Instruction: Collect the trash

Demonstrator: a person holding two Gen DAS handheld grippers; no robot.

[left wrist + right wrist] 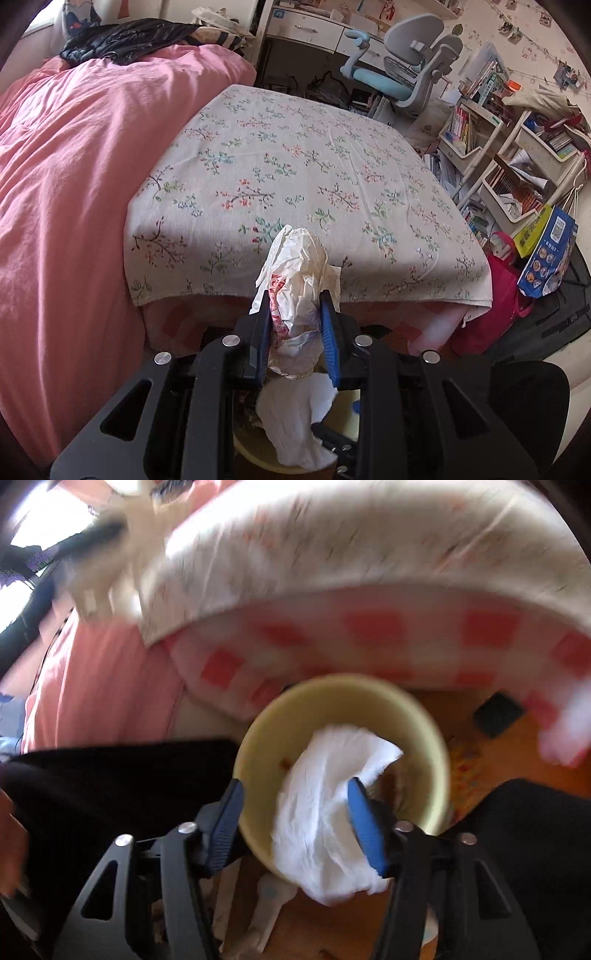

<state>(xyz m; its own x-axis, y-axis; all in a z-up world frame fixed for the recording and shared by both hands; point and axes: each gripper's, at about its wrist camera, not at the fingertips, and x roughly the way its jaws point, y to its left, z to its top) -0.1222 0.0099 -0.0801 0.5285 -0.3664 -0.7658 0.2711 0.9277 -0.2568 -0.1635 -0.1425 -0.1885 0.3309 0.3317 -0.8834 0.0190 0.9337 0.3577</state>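
Observation:
My left gripper (295, 299) is shut on a crumpled white wrapper (295, 254) with red print, held above the front edge of the bed. Below it stands a pale yellow bin (332, 690) on the wooden floor. My right gripper (295, 812) hangs over the bin's near rim, open. A white tissue (325, 812) lies between its blue fingers, half in the bin and half over the rim; it touches only the right finger (365, 827). In the left wrist view the same tissue (295, 417) shows under my left gripper, above the bin (255, 443).
A floral sheet (295, 166) covers the bed, with a pink duvet (66, 184) to its left. A grey and blue chair (406, 66), bookshelves (517, 166) and bags (546, 254) crowd the right side. The person's dark-clothed legs (110, 782) flank the bin.

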